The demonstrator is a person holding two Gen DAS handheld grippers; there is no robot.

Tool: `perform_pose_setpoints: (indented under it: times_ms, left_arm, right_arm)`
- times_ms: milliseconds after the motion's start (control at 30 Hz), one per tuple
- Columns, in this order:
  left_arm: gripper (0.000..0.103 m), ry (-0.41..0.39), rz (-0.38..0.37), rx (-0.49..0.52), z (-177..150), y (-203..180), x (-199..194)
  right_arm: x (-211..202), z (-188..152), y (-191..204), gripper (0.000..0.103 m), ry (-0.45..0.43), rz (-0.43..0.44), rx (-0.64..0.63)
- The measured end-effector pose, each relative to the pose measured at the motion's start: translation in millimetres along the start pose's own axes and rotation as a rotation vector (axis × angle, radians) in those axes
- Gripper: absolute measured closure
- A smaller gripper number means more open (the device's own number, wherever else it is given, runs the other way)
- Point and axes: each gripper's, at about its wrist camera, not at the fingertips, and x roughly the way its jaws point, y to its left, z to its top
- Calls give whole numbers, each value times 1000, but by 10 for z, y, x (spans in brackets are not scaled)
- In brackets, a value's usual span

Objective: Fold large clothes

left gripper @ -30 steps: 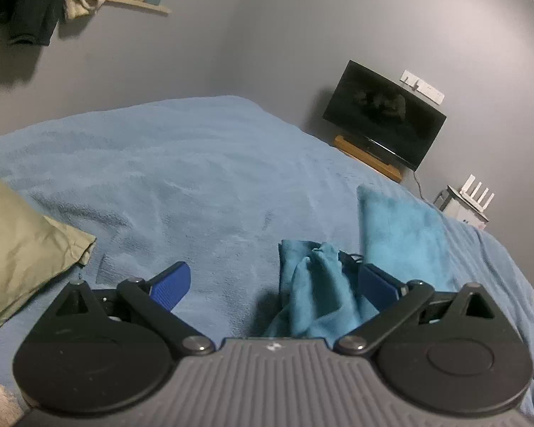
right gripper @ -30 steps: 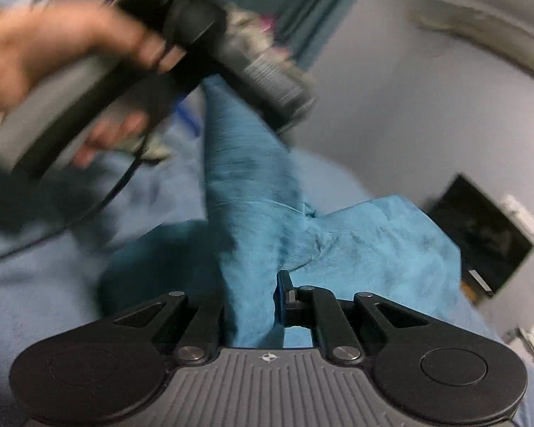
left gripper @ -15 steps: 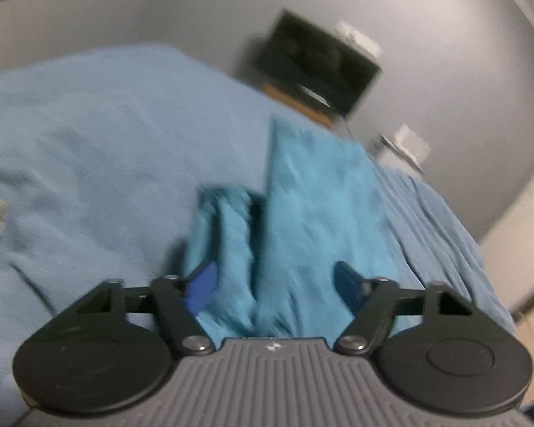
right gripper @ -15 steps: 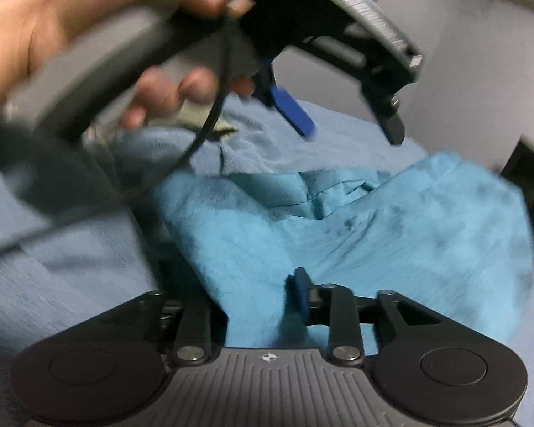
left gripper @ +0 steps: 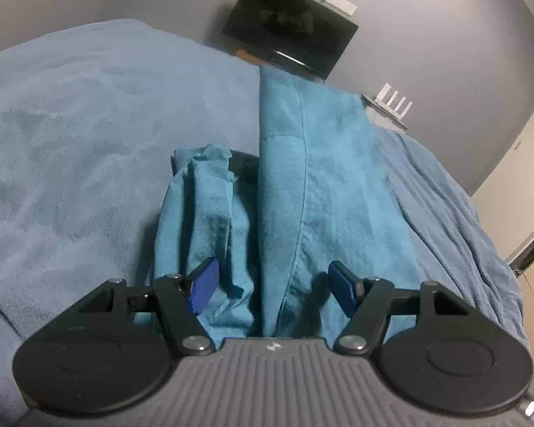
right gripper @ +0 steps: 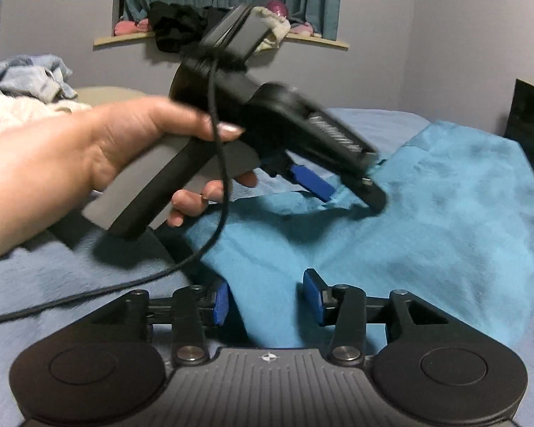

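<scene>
Both tools gape over teal garment (left gripper: 324, 192); R just widened; near hem hidden.

**Both tools let go of the teal cloth**

The right tool (right gripper: 265, 300), a second ago clamped on the teal garment (right gripper: 427, 220), has just been opening; cloth lies between its pads untouched. The left tool (left gripper: 272, 286) has narrowed from its widest and dropped from above the bed (left gripper: 89, 124) toward the garment at 12 o'clock.
</scene>
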Motion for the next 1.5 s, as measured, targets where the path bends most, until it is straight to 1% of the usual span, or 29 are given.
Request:
perform_pose_setpoints:
  times_ms: [33, 67, 133, 167, 233, 267, 333, 367, 400, 433, 500, 600, 667, 733, 767, 833, 933, 1033, 1133, 1200, 1233, 1267, 1300, 1333, 1367, 1400, 1433, 1500]
  left_arm:
    - [37, 0, -9, 1, 8, 20, 0]
    - [37, -1, -14, -1, 7, 26, -3]
    - [37, 4, -15, -2, -1, 50, 11]
    - [37, 8, -9, 3, -3, 50, 22]
    - [37, 16, 0, 6, -1, 51, 48]
    - [37, 17, 4, 3, 0, 57, 56]
    - [37, 6, 1, -4, 26, 35, 40]
    - [37, -6, -12, -5, 37, 14, 21]
    - [37, -14, -26, -7, 48, -9, 17]
    - [37, -21, -36, -8, 53, -25, 16]
    - [37, -27, -41, -2, 70, -58, 34]
    - [37, -50, -45, -9, 99, -62, 18]
    - [37, -77, -49, -8, 132, -68, -53]
    - [37, -101, -69, 17, 169, -102, -117]
    - [37, -102, -81, 28, 173, -123, -114]
    - [37, -77, -82, 38, 166, -144, -57]
    - [37, -22, -38, 48, 119, -129, 122]
    - [37, 10, -26, 14, 105, 1, 271]
    - [37, 32, -65, -55, 85, 169, 370]
    - [37, 55, -146, -131, 60, 284, 424]
    - [40, 66, -200, -160, 50, 316, 443]
    - [48, 71, -233, -176, 47, 333, 451]
    - [70, 68, -241, -186, 50, 346, 441]
    - [81, 58, -239, -201, 49, 368, 409]
    - [85, 46, -254, -226, 49, 402, 362]
    - [94, 29, -272, -249, 50, 428, 291]
    - [96, 15, -283, -257, 36, 409, 208]
    - [97, -17, -296, -226, 48, 367, 9]
  right_arm:
    - [-91, 2, -70, 53, -7, -2, 18]
    - [-187, -72, -131, 52, -16, -3, 44]
    - [-445, -162, -297, 51, -47, -2, 121]
    - [-573, -217, -398, 51, -69, -14, 177]
    - [-652, -283, -693, 51, -111, 18, 294]
    - [-733, -319, -775, 52, -131, 13, 328]
    - [-774, -346, -934, 52, -142, -71, 340]
    - [-781, -377, -991, 52, -134, -132, 346]
    - [-699, -372, -1109, 53, -118, -187, 373]
    - [-666, -430, -1195, 56, -104, -220, 411]
    - [-548, -543, -1347, 58, -84, -243, 484]
    - [-356, -666, -1411, 61, -37, -215, 506]
    - [-255, -706, -1381, 62, -27, -191, 509]
    - [-174, -739, -1349, 64, -21, -173, 507]
    - [-123, -747, -1340, 65, -22, -168, 506]
    - [-32, -751, -1373, 65, -23, -158, 514]
    - [-15, -769, -1407, 65, -28, -145, 528]
    - [-25, -773, -1417, 65, -33, -137, 523]
    - [-38, -773, -1416, 65, -37, -136, 510]
    - [-36, -778, -1423, 65, -35, -136, 508]
    - [-37, -780, -1426, 65, -35, -137, 510]
    - [-37, -783, -1432, 65, -36, -137, 510]
    - [-40, -786, -1432, 65, -37, -137, 510]
    - [-49, -786, -1417, 65, -37, -140, 510]
    - [-42, -788, -1418, 65, -36, -143, 511]
    - [-41, -785, -1411, 65, -35, -143, 513]
    - [-34, -779, -1399, 65, -35, -141, 512]
    - [6, -757, -1362, 65, -36, -128, 500]
